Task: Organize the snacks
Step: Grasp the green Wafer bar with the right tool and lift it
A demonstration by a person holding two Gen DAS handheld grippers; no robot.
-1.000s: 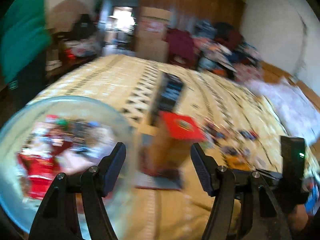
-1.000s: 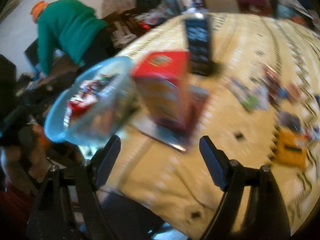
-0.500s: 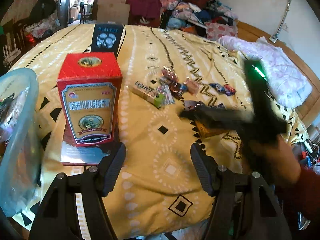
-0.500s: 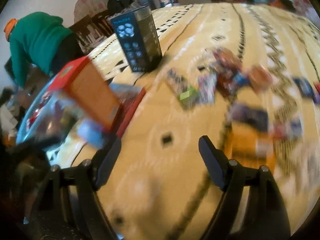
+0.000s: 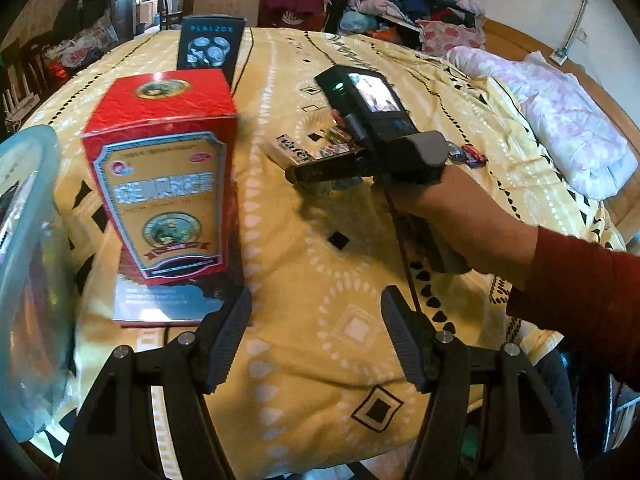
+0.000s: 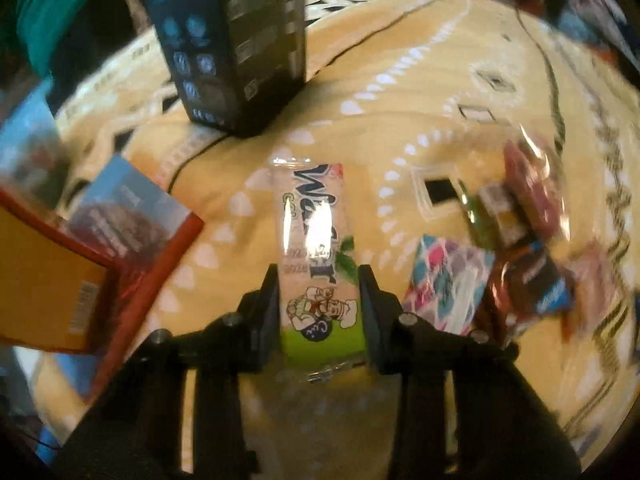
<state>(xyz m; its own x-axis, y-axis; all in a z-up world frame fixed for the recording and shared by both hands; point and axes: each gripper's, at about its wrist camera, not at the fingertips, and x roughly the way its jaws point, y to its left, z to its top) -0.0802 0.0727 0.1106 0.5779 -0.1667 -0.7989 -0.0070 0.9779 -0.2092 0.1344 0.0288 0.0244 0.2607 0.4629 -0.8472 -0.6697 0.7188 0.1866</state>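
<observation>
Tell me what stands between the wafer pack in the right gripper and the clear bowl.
The red box stands upright between the wafer pack, held in the right gripper, and the clear bowl at the left edge. The open left gripper hovers nearby.

Yellow bedspread [image 5: 320,280] here, patterned with white dotted rings and black diamonds. On it, a box [image 5: 164,176] with a glossy red top, gold front and a green round emblem, sitting on a blue and red booklet [image 5: 160,304]. Behind it, a tall black box [image 5: 210,46] printed with silver-blue discs. The wafer packet [image 6: 316,256] shows white with dark blue lettering, a lime green base and a cartoon chef. Beside it, a wrapper [image 6: 444,284] in pink, teal and purple diamonds. Pale blue translucent bowl [image 5: 28,260] at the edge. Dark red sleeve [image 5: 580,300].
</observation>
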